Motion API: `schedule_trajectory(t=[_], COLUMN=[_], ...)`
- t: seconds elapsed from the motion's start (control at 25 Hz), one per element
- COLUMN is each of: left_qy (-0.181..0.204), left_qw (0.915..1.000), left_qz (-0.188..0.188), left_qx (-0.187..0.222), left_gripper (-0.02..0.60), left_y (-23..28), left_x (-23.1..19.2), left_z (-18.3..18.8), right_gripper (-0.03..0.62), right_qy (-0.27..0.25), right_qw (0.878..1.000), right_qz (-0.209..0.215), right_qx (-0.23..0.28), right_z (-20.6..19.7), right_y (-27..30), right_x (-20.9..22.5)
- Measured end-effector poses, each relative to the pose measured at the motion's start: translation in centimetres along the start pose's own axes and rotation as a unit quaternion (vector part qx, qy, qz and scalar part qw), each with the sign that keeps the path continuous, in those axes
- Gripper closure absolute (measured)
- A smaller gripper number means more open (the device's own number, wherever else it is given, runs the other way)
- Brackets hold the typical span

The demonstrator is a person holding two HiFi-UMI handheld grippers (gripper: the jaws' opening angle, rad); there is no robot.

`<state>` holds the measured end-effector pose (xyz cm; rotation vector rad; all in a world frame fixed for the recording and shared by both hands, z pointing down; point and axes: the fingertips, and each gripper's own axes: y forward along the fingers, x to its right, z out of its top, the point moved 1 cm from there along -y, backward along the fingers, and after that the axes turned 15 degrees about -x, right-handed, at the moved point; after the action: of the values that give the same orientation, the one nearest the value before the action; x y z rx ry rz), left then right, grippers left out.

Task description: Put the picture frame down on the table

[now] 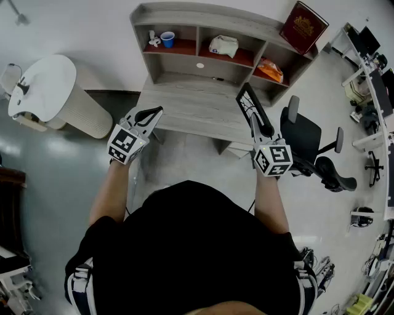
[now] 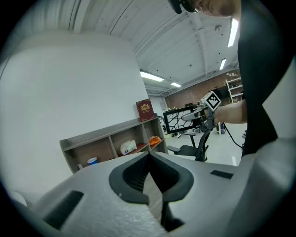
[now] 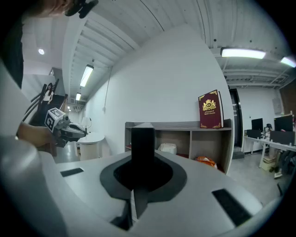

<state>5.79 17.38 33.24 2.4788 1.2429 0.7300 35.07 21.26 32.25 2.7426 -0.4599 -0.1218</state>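
Black picture frame (image 1: 250, 102) btwn fingers (image 3: 115, 176) of right gripper (image 1: 254, 127)

Open-plan office/lab floor. Wooden desk (image 1: 197, 107) with cubby hutch (image 1: 184, 21) at 12 o'clock, black swivel chair (image 1: 308, 144) at 2, rows of workstations with monitors (image 1: 371, 40) along 3. Ceiling strip lights (image 3: 243, 53), polished grey floor (image 1: 49, 178), brick back wall (image 2: 192, 96).

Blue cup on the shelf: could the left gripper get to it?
Probably yes: the left gripper is empty, and only bare table lies between it and the blue cup in the open-fronted shelf.
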Motion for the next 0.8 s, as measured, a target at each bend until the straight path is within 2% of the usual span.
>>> schedule_trajectory(t=[0.2, 0.8], left_qy=[0.025, 0.030], left_qw=[0.9996, 0.9989], left_qz=[-0.012, -0.034], left_qx=[-0.001, 0.008], left_gripper=[0.565, 0.565], left_y=[-0.2, 0.7], left_x=[1.7, 1.9], left_z=[1.4, 1.7], right_gripper=[0.577, 0.577], right_qy=[-0.001, 0.026], right_qw=[1.000, 1.000], right_qz=[-0.002, 0.003], right_qx=[0.005, 0.012], right_z=[-0.2, -0.7], right_y=[-1.2, -0.5], right_x=[0.2, 0.2])
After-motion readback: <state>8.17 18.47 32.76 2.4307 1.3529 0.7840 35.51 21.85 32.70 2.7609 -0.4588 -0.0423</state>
